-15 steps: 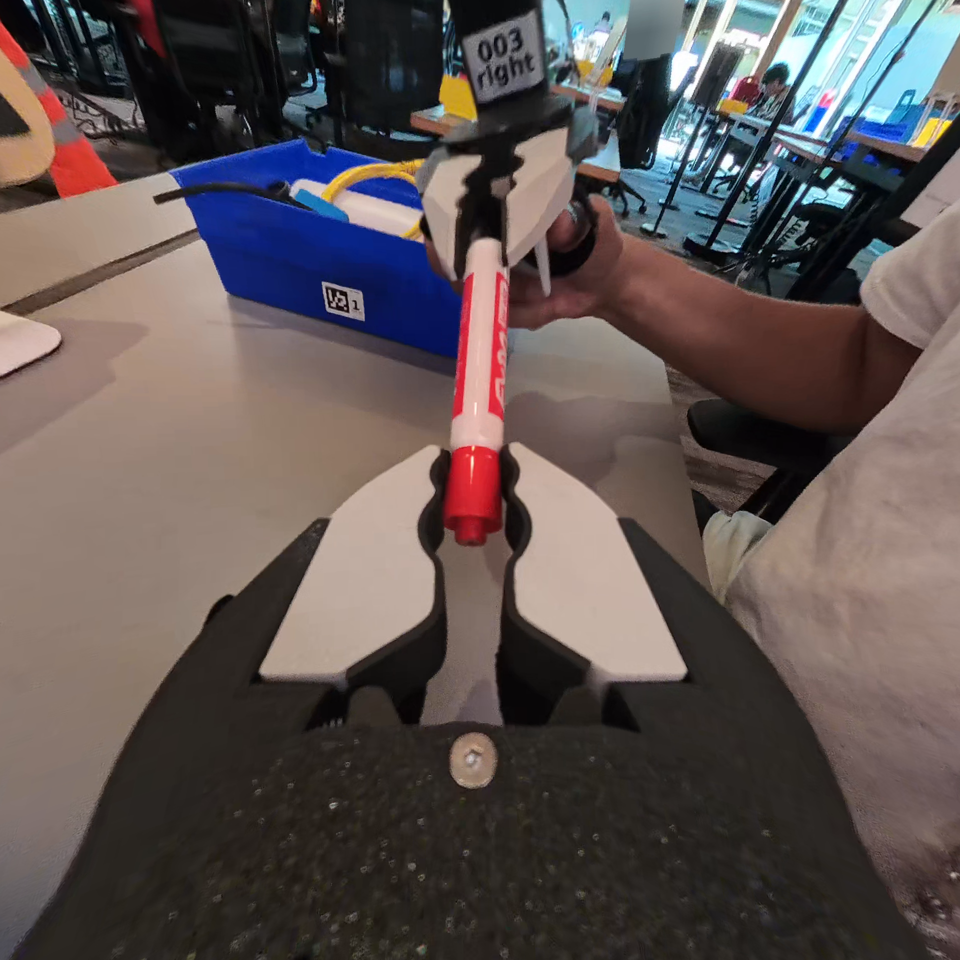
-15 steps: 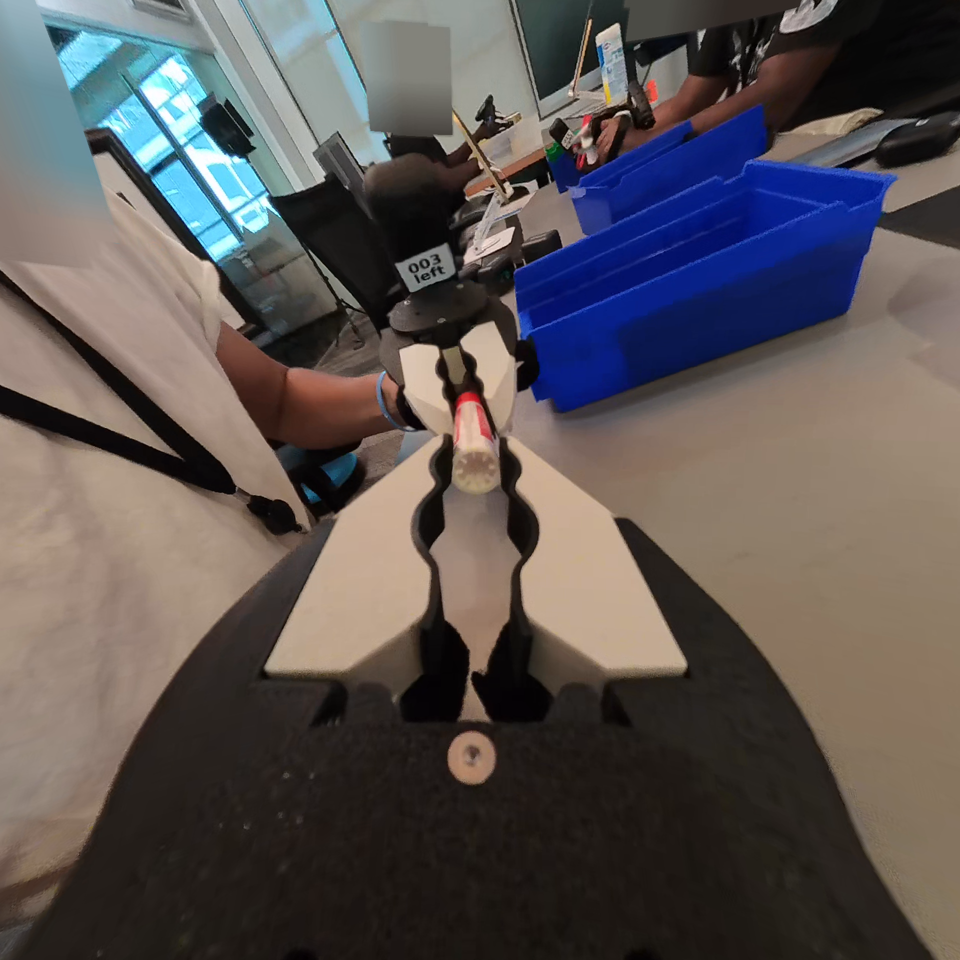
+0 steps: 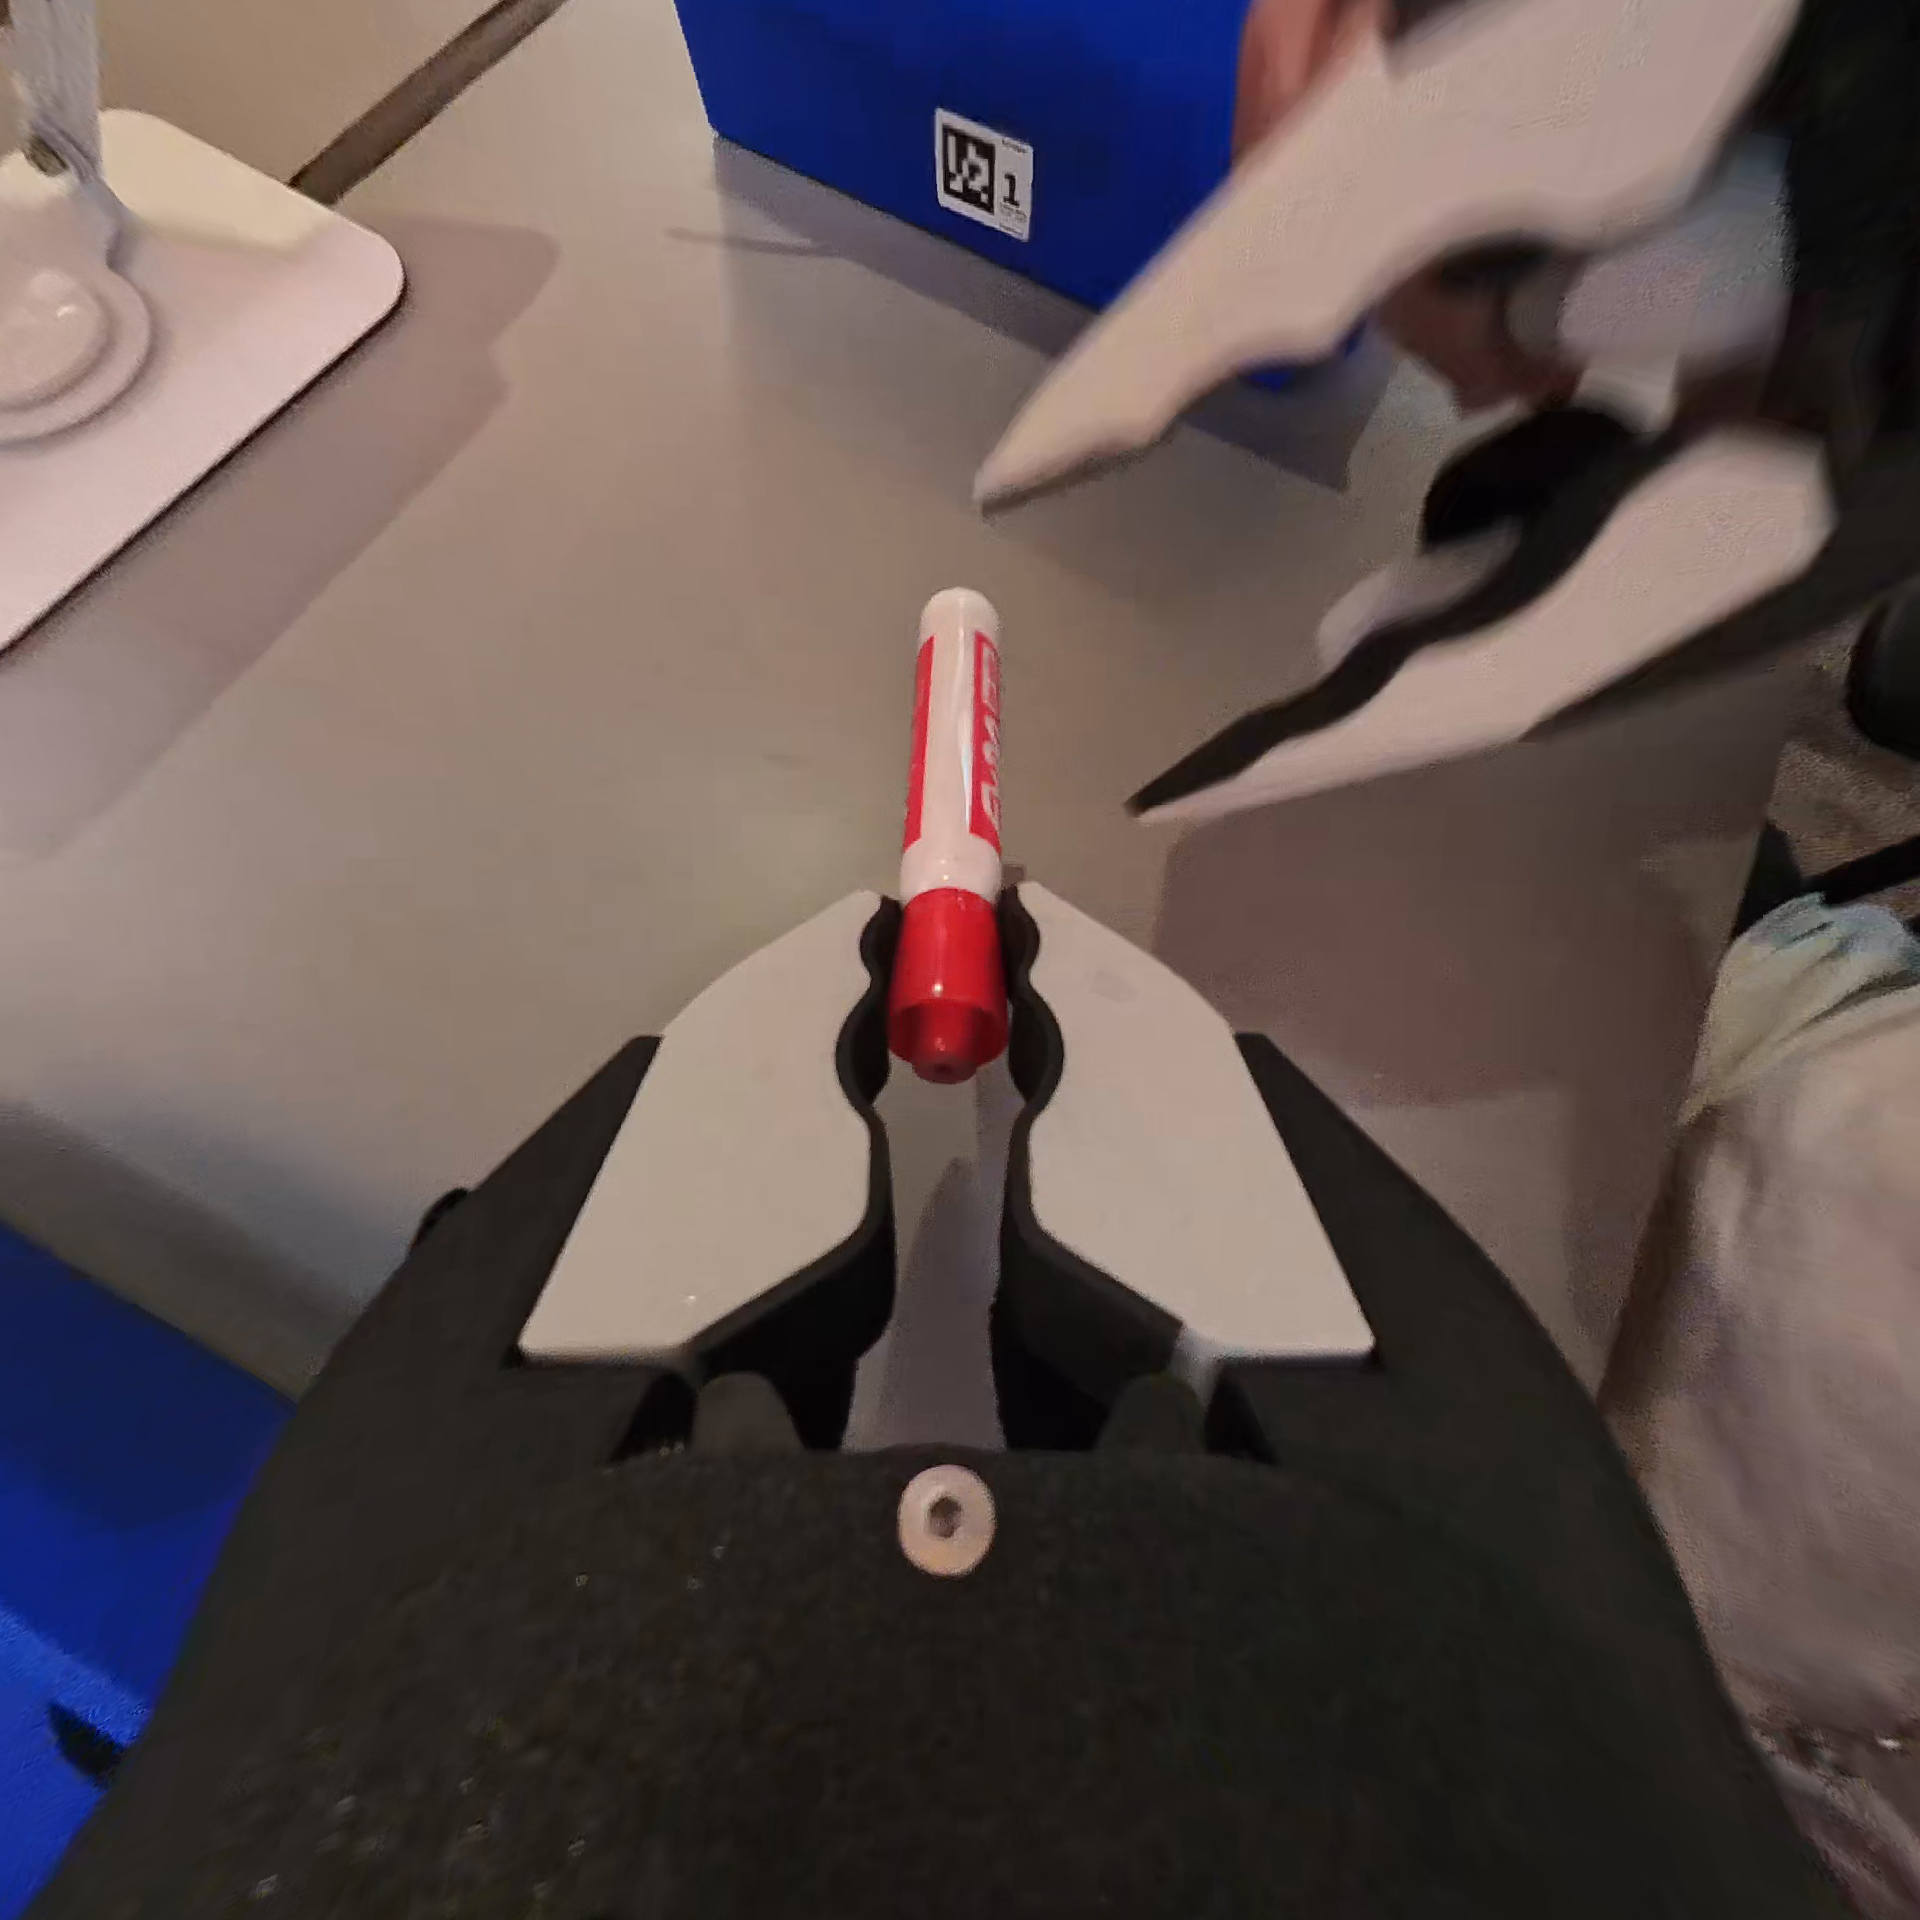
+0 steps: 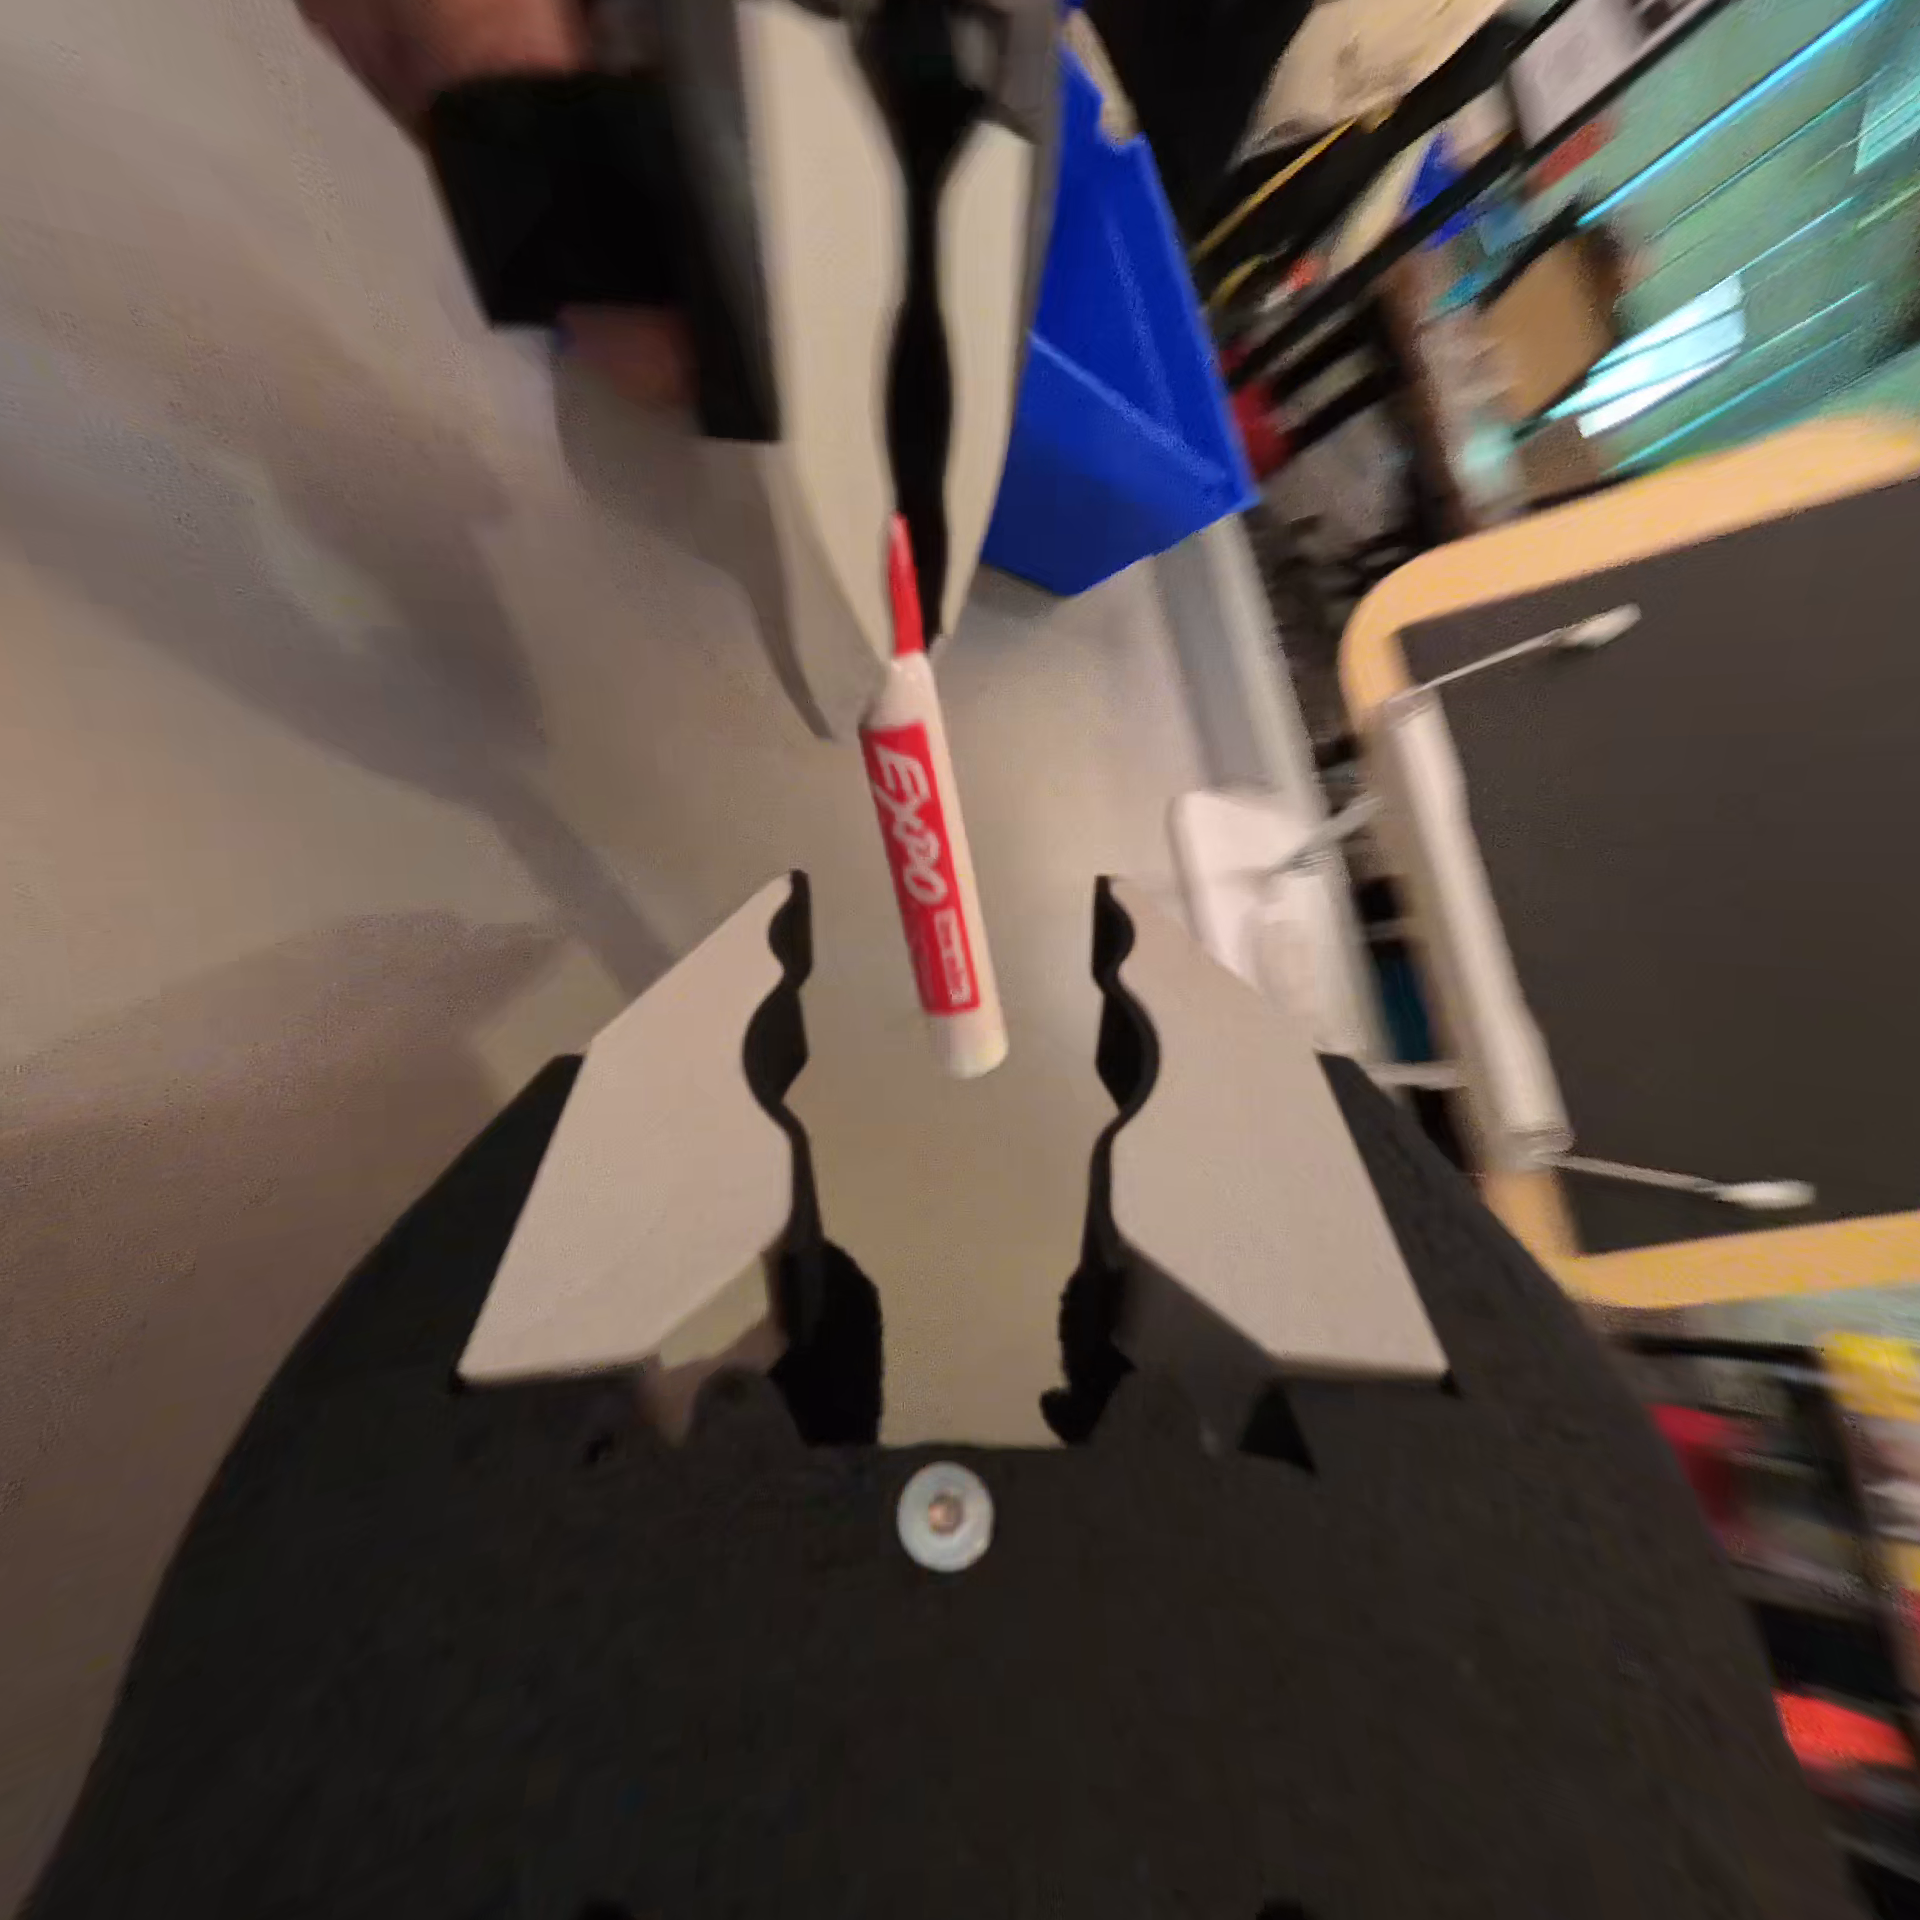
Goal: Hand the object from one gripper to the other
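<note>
Red cap of the marker (image 3: 948, 831) is clamped between the left gripper (image 3: 948, 982) tips, white barrel sticking out forward over the grey table (image 3: 540, 665). Right gripper (image 4: 945, 997) is spread wide, empty, just off the barrel's free end. Blue bin (image 3: 1039, 114) sits beyond; white stand base (image 3: 187, 301) far left.

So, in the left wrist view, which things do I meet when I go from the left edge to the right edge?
White stand base → red marker, held by its cap in the left gripper → right gripper, its jaws open, blurred → the person's light clothing at the right edge.
</note>
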`<state>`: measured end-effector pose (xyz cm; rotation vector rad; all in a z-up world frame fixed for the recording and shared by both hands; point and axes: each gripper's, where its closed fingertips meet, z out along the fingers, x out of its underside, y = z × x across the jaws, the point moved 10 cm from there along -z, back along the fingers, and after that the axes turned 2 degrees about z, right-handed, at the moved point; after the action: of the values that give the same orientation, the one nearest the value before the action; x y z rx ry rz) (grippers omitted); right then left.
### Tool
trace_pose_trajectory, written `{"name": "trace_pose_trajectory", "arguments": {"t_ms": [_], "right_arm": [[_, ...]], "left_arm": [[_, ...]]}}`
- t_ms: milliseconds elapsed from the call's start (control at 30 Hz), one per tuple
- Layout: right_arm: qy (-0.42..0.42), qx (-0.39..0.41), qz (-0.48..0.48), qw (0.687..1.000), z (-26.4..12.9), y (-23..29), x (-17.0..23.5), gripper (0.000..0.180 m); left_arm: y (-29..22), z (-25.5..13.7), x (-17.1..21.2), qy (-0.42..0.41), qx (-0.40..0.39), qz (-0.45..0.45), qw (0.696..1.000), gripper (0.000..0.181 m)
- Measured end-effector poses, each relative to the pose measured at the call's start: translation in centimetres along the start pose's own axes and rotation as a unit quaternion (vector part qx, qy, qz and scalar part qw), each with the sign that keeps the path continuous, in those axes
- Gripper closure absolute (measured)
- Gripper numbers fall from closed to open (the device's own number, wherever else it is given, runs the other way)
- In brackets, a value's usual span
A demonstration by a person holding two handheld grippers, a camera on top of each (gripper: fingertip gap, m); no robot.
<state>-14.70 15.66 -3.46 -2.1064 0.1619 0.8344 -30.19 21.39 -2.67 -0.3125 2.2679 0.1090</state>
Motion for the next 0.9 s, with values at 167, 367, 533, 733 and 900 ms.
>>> {"name": "trace_pose_trajectory", "arguments": {"t_ms": [167, 367, 533, 733, 900], "right_arm": [[0.024, 0.104, -0.13, 0.986, 2.8, 3.6, -0.6, 0.145], [0.013, 0.134, -0.11, 0.985, 2.3, 2.7, -1.0, 0.161], [0.018, 0.193, 0.052, 0.98, -3.8, -6.3, 1.7, 0.161], [0.226, 0.141, 0.501, 0.823, -12.7, -16.2, 15.9, 0.161], [0.387, 0.066, 0.551, 0.736, -12.4, -13.3, 22.8, 0.161]], "left_arm": [[-0.2, -0.4, -0.1, -0.014, 0.036, -0.048, 0.998, 0.162], [-0.1, -1.5, 0.5, -0.084, 0.084, -0.096, 0.988, 0.156], [0.4, -4.5, 2.9, -0.232, 0.076, -0.154, 0.958, 0.115], [-1.8, -5.0, 6.8, -0.277, 0.043, -0.158, 0.947, 0.126], [-2.6, -4.5, 7.5, -0.262, 0.051, -0.179, 0.947, 0.126]]}}
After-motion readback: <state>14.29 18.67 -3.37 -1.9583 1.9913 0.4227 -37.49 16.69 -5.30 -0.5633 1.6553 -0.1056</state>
